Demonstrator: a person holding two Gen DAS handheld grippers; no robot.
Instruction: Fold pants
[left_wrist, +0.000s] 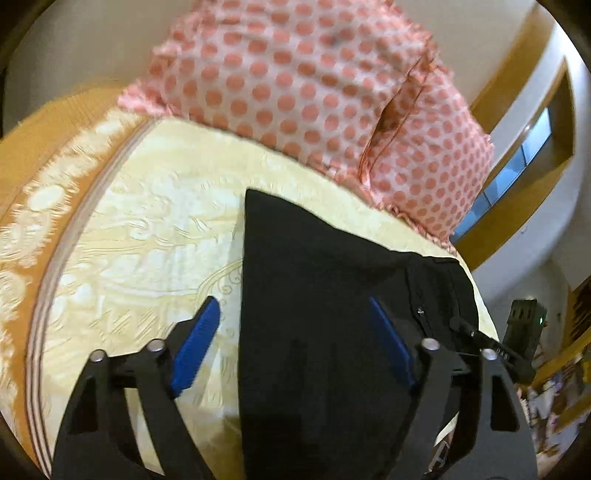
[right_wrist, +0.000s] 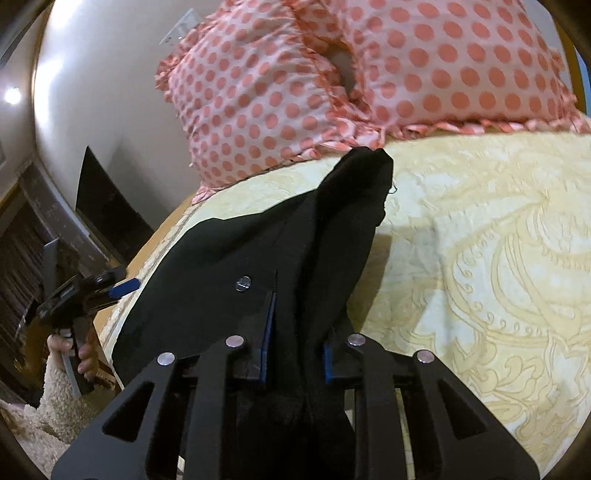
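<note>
Black pants (left_wrist: 317, 295) lie on a cream patterned bedspread (left_wrist: 155, 229). In the left wrist view my left gripper (left_wrist: 299, 317) is open, its blue pads wide apart over the pants' left edge, holding nothing. In the right wrist view my right gripper (right_wrist: 295, 354) is shut on a bunched fold of the pants (right_wrist: 314, 258), lifted off the bedspread (right_wrist: 480, 258); a metal button (right_wrist: 243, 283) shows near the waistband. The left gripper also shows in the right wrist view (right_wrist: 122, 286) at the bed's left edge, held by a hand. The right gripper's body shows at the right edge of the left wrist view.
Two pink polka-dot pillows (left_wrist: 295, 81) (right_wrist: 369, 74) lie at the head of the bed behind the pants. An orange border (left_wrist: 33, 155) runs along the bed's left side. A wall and window (left_wrist: 517, 162) stand to the right. A fluffy rug (right_wrist: 55, 406) lies beside the bed.
</note>
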